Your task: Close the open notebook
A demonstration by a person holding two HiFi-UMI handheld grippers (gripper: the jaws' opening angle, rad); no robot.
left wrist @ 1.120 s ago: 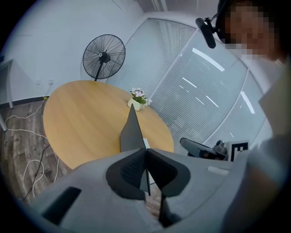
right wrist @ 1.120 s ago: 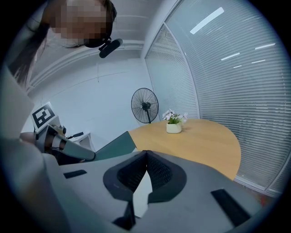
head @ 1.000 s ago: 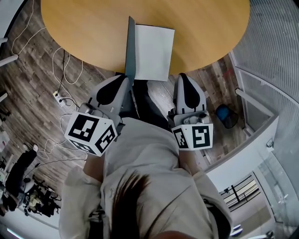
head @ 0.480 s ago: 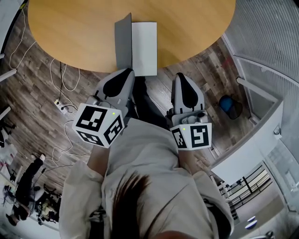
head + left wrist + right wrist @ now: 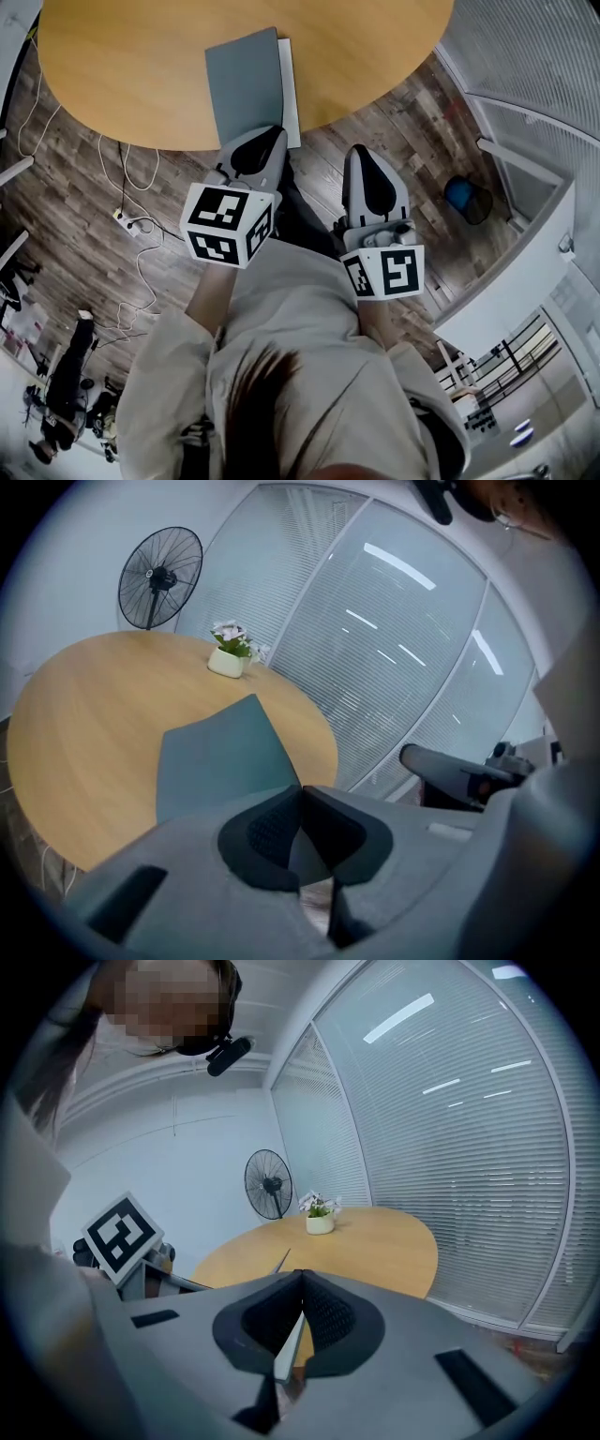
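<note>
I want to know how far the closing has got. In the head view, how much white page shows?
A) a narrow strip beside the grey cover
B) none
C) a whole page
A: the grey cover hides most of the page, leaving only a thin white strip along its right side.

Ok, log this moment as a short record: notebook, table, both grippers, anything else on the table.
notebook: grey cover folded over the white pages, a white strip showing on its right
table: round, wooden
left gripper: jaws together, empty, tip at the notebook's near edge; contact unclear
right gripper: jaws together, empty, over the floor beside the table
also on table: potted plant at the far side
</note>
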